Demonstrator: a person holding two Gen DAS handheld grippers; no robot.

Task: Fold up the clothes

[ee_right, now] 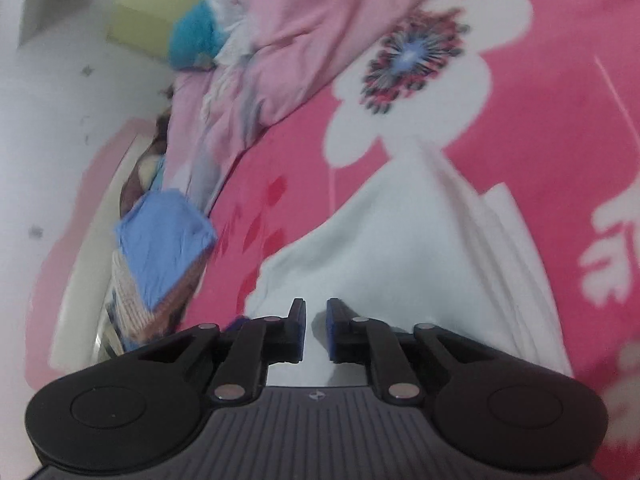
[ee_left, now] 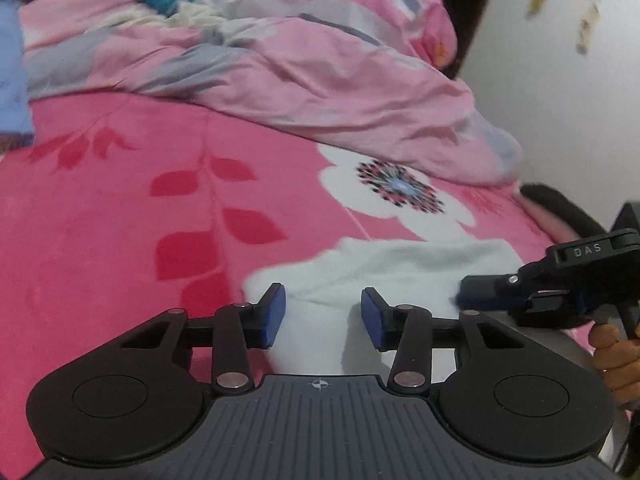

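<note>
Left wrist view: the left gripper hovers with jaws apart over the white garment on the pink floral blanket. Right wrist view: the right gripper, jaws narrowly apart and gripping nothing, hangs over that garment's near edge.

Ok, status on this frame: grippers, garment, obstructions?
Left gripper open over white garment. Right gripper nearly shut, grip on it unclear. Pink duvet heaped beyond, not blocking.
</note>
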